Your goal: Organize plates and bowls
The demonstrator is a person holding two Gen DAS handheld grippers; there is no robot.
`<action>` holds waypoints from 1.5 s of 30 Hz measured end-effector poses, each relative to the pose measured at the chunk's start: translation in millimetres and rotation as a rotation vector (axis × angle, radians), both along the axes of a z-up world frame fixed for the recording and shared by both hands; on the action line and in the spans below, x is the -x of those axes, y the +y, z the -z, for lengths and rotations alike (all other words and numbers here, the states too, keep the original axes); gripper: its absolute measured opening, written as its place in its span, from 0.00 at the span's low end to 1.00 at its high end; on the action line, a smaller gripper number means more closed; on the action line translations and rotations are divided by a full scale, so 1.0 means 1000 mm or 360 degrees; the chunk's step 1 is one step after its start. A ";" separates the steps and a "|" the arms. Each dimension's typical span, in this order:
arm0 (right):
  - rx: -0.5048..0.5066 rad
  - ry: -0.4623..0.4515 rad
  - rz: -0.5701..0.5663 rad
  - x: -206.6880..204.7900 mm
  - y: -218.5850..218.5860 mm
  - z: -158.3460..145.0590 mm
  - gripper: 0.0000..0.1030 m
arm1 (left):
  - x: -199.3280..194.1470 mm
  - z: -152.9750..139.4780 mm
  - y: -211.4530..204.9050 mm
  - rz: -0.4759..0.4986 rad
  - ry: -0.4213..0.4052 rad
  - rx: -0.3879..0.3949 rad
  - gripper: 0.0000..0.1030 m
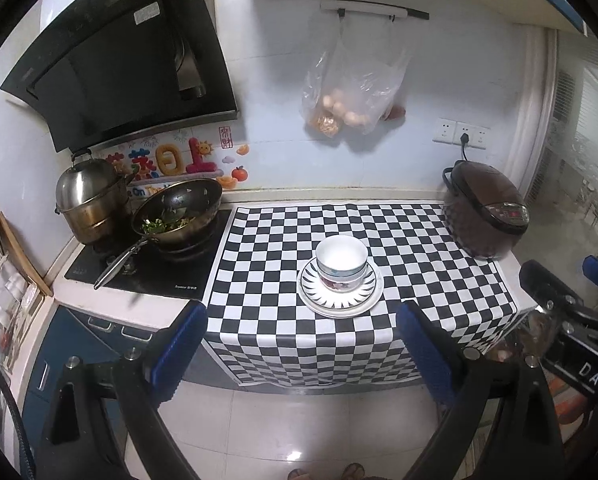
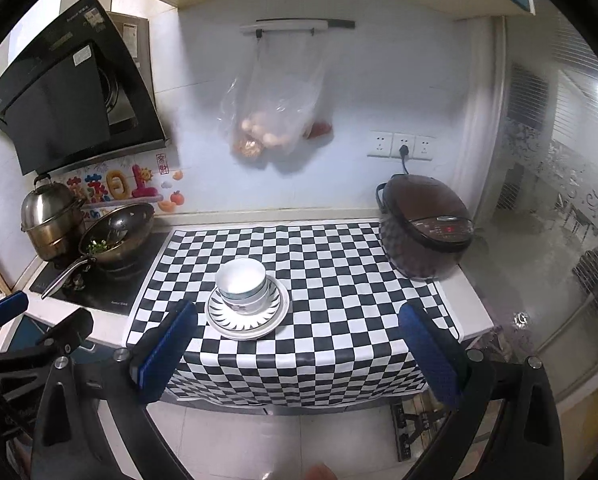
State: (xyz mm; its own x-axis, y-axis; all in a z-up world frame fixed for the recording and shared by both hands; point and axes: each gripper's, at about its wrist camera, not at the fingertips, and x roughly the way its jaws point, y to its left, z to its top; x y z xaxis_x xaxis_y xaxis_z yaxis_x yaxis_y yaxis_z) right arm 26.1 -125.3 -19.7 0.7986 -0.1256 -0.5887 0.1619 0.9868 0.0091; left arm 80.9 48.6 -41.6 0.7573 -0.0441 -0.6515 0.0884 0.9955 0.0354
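**Two bowls nested on stacked plates, both grippers wide and empty**

How many bowls sat in the stack could not be counted for sure: a white-lined bowl (image 1: pixel 341 258) sat inside a lower one with a red pattern, and rims between them blurred together. The plates (image 1: pixel 339 294) beneath looked like two, a ray-patterned one on a plain white one, but the lower showed only as a rim. The right view was hazy toward its right side, so the room beyond the counter was hard to read. A bag (image 1: pixel 349 92) hung on the wall with round pale things inside, not clear enough to name.

The stack stood upright near the middle of the checkered cloth (image 1: pixel 283 280), bowl mouths facing up, plates flat. Being round, it had no long axis across the cloth; its axis ran straight up.

The left gripper (image 1: pixel 301 356) hung in front of the counter's edge, its blue pads (image 1: pixel 181 350) spread wide, clasping nothing and touching nothing. The right gripper (image 2: pixel 299 354) was likewise spread wide and empty, its pads (image 2: pixel 429 354) apart from the stack, which lay ahead of both.

A wok (image 1: pixel 181 212) with greens and a steel pot (image 1: pixel 89 200) sat on the stove at left; a cooker (image 1: pixel 485 210) stood at the cloth's right rear corner.
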 end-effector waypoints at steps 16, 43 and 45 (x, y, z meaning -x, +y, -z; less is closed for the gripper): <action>0.0021 0.0002 0.0077 0.016 0.014 -0.002 0.99 | 0.011 -0.008 0.016 0.0042 -0.0055 0.0023 0.94; 0.0028 -0.0003 0.0082 0.020 0.011 -0.003 0.99 | 0.020 -0.014 0.023 -0.0001 -0.0077 0.0033 0.94; 0.0027 -0.0004 0.0087 0.020 0.013 -0.003 0.99 | 0.020 -0.014 0.024 0.0000 -0.0079 0.0034 0.94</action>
